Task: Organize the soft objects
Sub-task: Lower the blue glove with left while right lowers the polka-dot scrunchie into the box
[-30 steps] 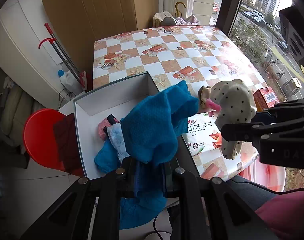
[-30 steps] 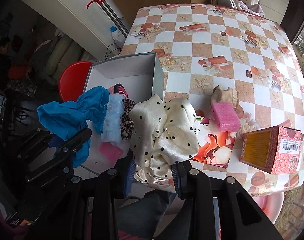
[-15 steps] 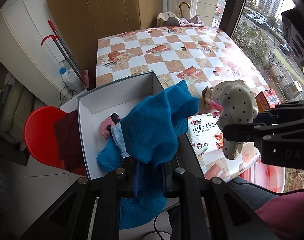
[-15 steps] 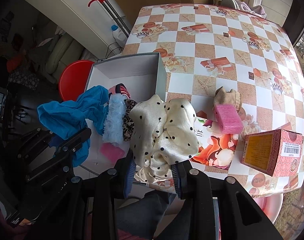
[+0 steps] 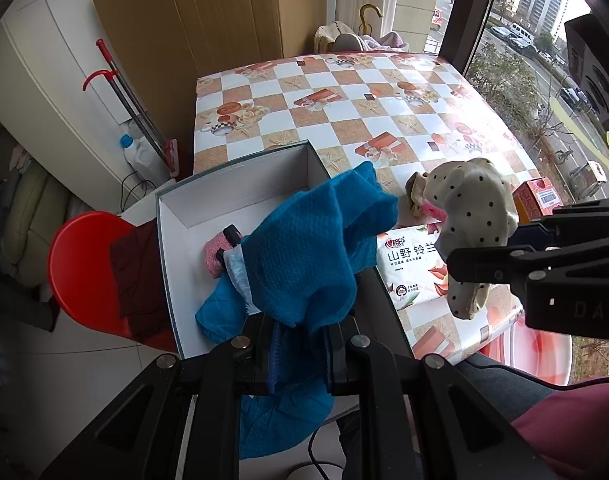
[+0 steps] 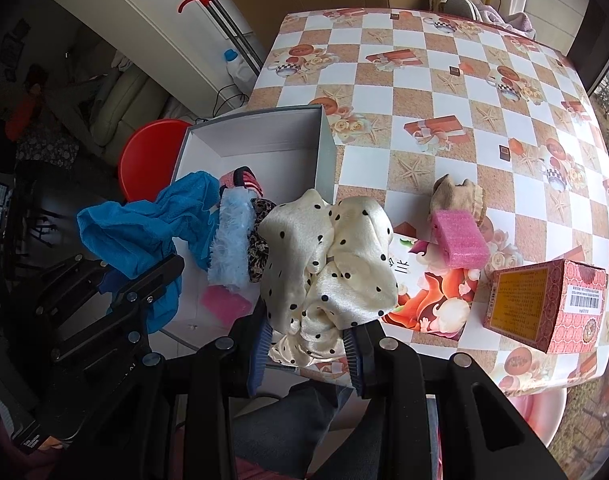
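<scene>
Blue cloth [image 5: 312, 248]: a waffle-knit rag at frame centre of the left wrist view, bunched and draped over the near right wall of the box, with a tail hanging below the fingers.
Dotted cloth [image 6: 332, 264]: cream satin with black spots, balled up at lower centre of the right wrist view, above the table's near edge.
Left gripper [image 5: 300, 354]: closed down on a fold of the blue cloth, jaws narrowed to the thickness of the fabric.
Right gripper [image 6: 308, 354]: pinched onto the lower bunch of the dotted cloth, with most of it puffing up above the pads.
Handling, blue cloth: probably light, limp and grippy; it should sag wherever it is let go, so a hold near the bunched middle seems best.
Handling, dotted cloth: likely light but slick; satin may slide from a shallow pinch, so a deep bite on gathered folds looks safer.
Box [image 6: 264, 128]: white-lined and open, at left centre, already holding a fluffy pale-blue piece [image 6: 230, 236], a leopard-print piece [image 6: 260, 248] and pink items.
Still on table [image 6: 384, 80]: 1 pink foam block [image 6: 458, 236] touching a beige cloth [image 6: 458, 196], a tissue pack [image 6: 428, 296] and a red carton [image 6: 544, 300].
</scene>
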Tool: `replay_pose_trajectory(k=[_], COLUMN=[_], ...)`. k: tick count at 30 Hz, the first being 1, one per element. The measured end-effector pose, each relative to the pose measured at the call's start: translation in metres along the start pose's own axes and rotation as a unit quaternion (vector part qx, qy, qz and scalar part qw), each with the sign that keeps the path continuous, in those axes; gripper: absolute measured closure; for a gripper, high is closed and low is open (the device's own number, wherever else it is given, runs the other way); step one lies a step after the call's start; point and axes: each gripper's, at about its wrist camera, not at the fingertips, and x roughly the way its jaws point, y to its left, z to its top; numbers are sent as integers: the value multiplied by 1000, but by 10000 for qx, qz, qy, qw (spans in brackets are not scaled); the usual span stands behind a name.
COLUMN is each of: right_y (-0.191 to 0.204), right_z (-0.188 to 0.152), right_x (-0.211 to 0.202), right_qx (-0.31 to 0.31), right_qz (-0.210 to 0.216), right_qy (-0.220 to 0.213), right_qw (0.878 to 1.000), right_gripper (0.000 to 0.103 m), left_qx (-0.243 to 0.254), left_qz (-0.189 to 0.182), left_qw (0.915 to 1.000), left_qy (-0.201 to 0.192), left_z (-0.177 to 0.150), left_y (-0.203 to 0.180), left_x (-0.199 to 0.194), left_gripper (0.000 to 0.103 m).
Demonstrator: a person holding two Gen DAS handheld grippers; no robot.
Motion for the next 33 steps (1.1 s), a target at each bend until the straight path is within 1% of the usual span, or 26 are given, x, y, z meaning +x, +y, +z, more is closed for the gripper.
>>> replay_pose_trajectory(k=[14, 33], right_y=[2, 8], right_z=[1, 8], right_x=[1, 10], right_qx=[-25, -99], right_qz=[-2, 15], right_qy=[14, 151], right_qw=[10000, 9998], right_gripper=[69, 69], left_qx=[4, -89], left_qz=[-2, -5], left_qw=[10000, 9999], left_qy=[5, 135], left_z=[0, -3], left_y=[0, 11], left_x=[0, 10], left_gripper=[85, 85])
